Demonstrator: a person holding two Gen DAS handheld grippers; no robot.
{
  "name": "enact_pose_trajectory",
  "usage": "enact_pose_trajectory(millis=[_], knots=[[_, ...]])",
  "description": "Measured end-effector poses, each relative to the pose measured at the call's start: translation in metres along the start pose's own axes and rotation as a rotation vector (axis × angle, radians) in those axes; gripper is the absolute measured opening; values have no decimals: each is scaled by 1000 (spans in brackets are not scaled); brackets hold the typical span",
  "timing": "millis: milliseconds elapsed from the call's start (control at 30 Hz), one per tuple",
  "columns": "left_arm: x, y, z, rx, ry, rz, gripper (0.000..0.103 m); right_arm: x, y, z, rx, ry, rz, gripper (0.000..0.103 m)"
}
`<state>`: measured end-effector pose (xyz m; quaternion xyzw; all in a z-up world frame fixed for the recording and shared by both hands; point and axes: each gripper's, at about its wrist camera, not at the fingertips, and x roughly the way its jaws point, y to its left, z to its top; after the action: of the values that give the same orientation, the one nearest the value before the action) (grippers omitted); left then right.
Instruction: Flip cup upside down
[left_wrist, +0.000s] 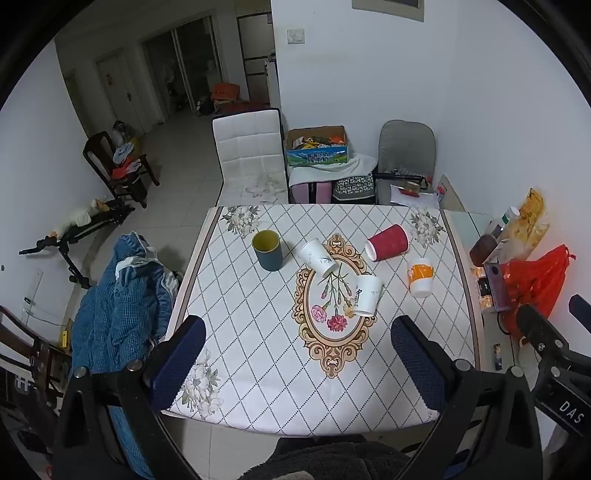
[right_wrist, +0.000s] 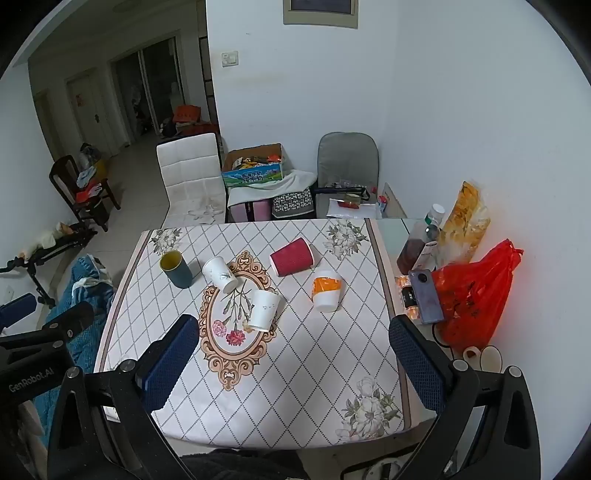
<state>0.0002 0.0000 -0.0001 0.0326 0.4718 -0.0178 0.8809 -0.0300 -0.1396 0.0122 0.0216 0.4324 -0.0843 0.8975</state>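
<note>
Several cups stand on the patterned tablecloth (left_wrist: 258, 354). A dark teal cup with a yellow inside (left_wrist: 267, 250) (right_wrist: 176, 269) stands upright, mouth up, at the far left. Two white cups (left_wrist: 318, 257) (left_wrist: 367, 295) stand mouth down near the middle. A red ribbed cup (left_wrist: 387, 242) (right_wrist: 292, 257) lies tilted at the back. A white cup with an orange band (left_wrist: 420, 277) (right_wrist: 326, 290) stands mouth down at the right. My left gripper (left_wrist: 297, 334) and my right gripper (right_wrist: 293, 334) are both open and empty, held above the table's near edge, well short of the cups.
A red plastic bag (right_wrist: 474, 295), a phone (right_wrist: 426, 295), jars and a snack bag (right_wrist: 465, 218) crowd the glass side table at the right. A blue quilt (left_wrist: 118, 306) hangs at the left. A white chair (left_wrist: 251, 155), a cardboard box and a grey chair stand behind the table.
</note>
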Motion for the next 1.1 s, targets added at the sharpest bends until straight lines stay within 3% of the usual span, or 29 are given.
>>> enact_pose_trajectory(millis=[1100], knots=[[-4, -7, -2, 32, -21, -1, 103, 0, -8, -10, 13, 23, 7, 103]])
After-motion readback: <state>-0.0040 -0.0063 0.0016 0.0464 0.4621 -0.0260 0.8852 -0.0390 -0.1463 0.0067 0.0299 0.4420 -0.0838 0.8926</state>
